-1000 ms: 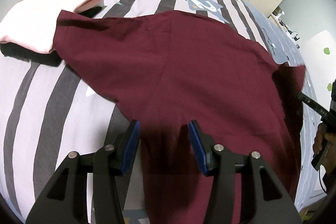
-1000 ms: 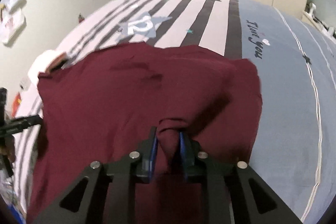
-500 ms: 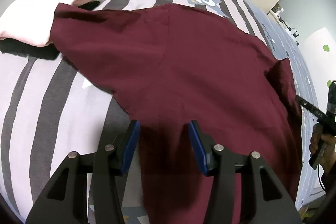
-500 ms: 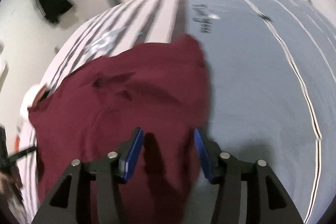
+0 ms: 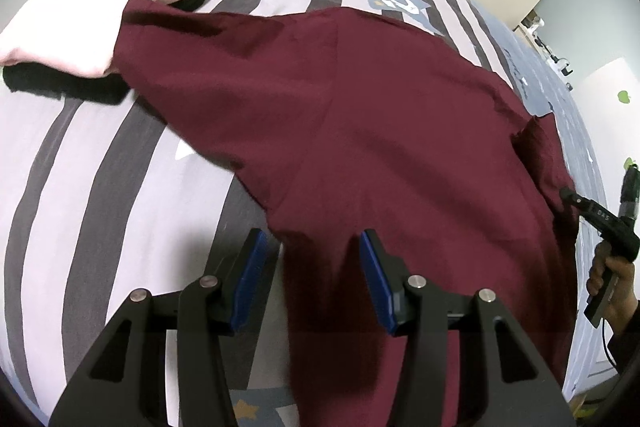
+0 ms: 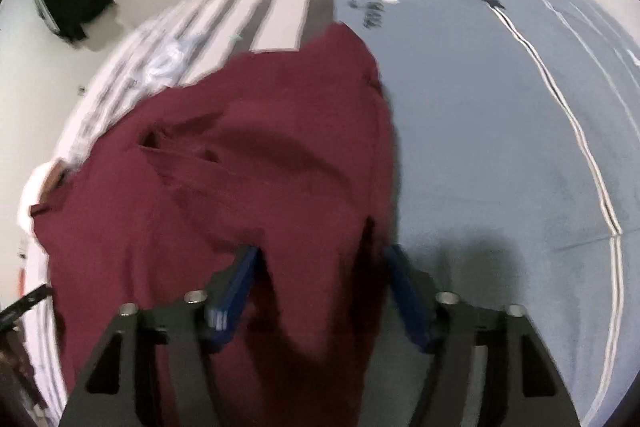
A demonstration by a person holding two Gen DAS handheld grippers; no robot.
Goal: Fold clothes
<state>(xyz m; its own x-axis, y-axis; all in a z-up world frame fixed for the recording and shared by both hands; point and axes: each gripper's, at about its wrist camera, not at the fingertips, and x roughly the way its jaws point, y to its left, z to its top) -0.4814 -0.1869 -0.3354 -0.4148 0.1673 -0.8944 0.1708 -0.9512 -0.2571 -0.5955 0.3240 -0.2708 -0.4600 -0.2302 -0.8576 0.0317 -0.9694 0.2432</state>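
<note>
Below, we see the dark maroon cotton shirt spread flat on the grey-and-white striped bed cover. Our left gripper stands with blue pads apart, cloth between them unclamped. Our right gripper, also apart over the shirt's edge, has just been closing. A folded pale pink garment lies beside one sleeve.

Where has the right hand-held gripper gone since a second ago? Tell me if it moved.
Yes. The right hand-held gripper slid rightward off the maroon shirt's bunched middle to its edge beside the blue bedding, jaws just closing, not clamped.
</note>
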